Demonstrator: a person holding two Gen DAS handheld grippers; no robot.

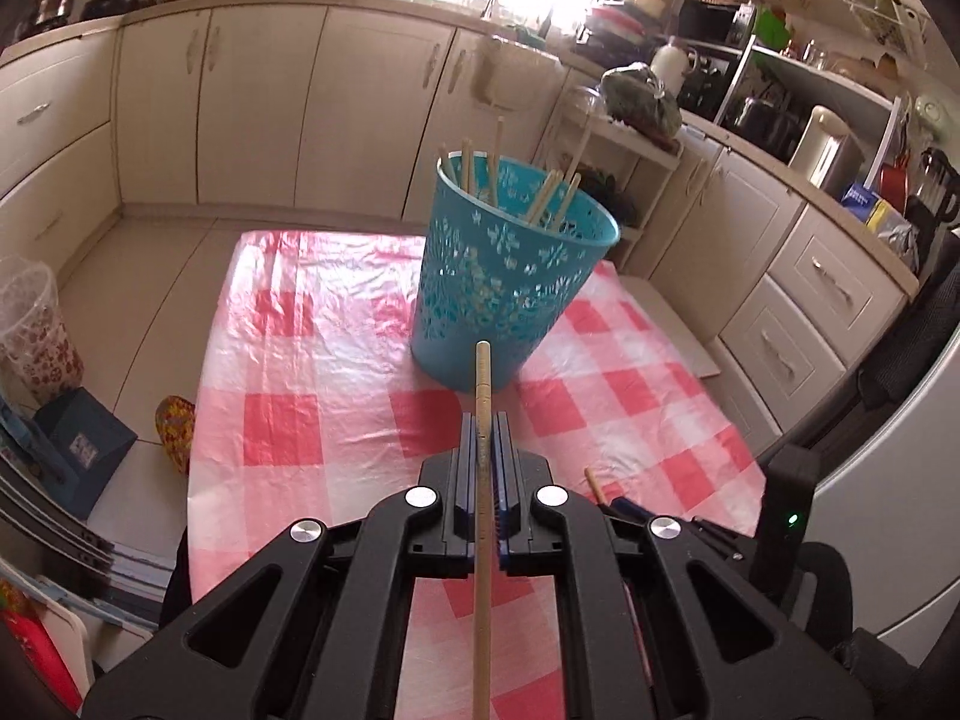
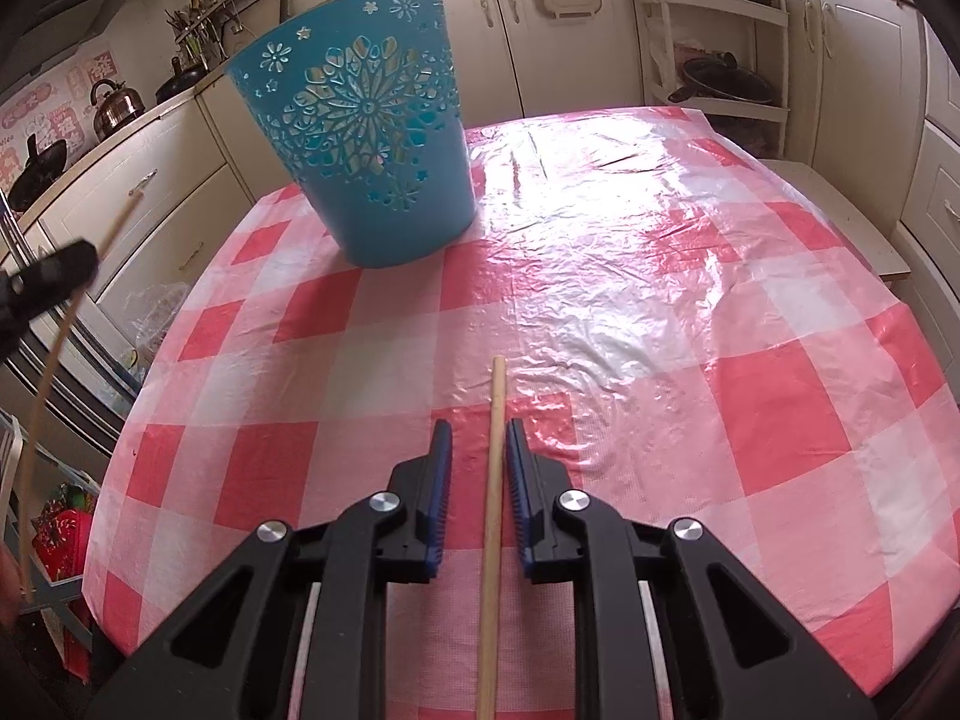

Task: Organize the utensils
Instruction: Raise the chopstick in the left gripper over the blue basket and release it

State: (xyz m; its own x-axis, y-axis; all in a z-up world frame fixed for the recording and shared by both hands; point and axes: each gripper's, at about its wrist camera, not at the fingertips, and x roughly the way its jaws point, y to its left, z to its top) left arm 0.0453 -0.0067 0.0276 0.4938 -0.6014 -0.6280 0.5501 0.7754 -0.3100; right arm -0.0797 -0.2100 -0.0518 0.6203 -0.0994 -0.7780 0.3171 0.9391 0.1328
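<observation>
Chopstick cut off at bottom edge

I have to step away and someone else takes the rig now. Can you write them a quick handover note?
Left gripper: shut on a chopstick, raised and aimed at the blue basket.
Right gripper: open, straddling a second chopstick lying on the checked tablecloth, not yet gripped.
Done: several chopsticks already stand in the basket.
Left: drop the held one in, then grip and deliver the second.
</observation>
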